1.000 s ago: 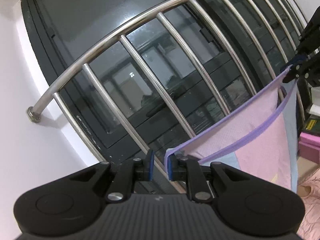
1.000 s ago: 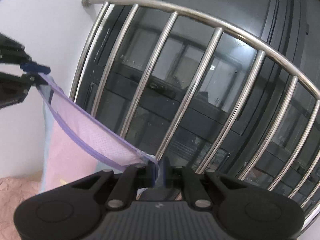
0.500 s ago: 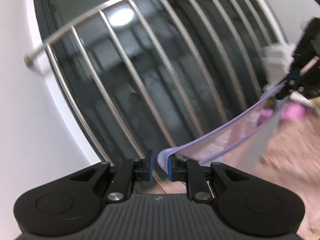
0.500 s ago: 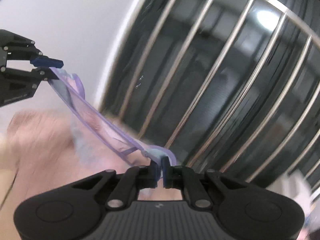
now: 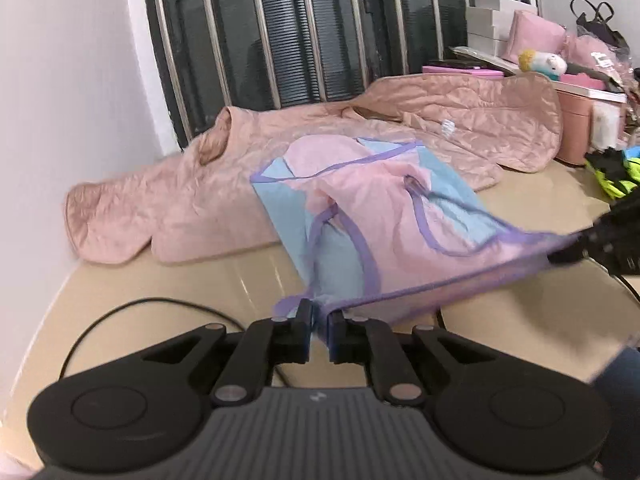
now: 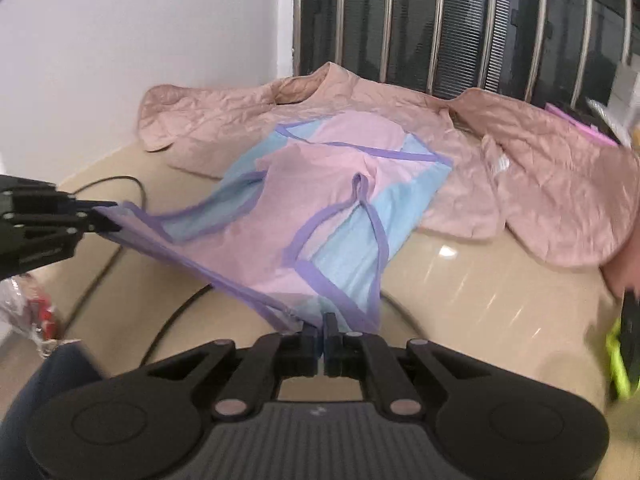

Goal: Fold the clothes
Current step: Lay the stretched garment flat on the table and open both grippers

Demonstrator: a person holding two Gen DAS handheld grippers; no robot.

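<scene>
Two grippers pinch the top's purple hem: the left gripper and the right gripper each clamp one corner, the edge stretched between them. The top drapes over the table onto a pink jacket below the window bars.

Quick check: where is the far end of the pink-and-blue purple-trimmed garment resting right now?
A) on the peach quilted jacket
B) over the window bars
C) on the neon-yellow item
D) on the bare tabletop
A: the pink-and-blue purple-trimmed garment has its far end lying on the peach quilted jacket.
</scene>
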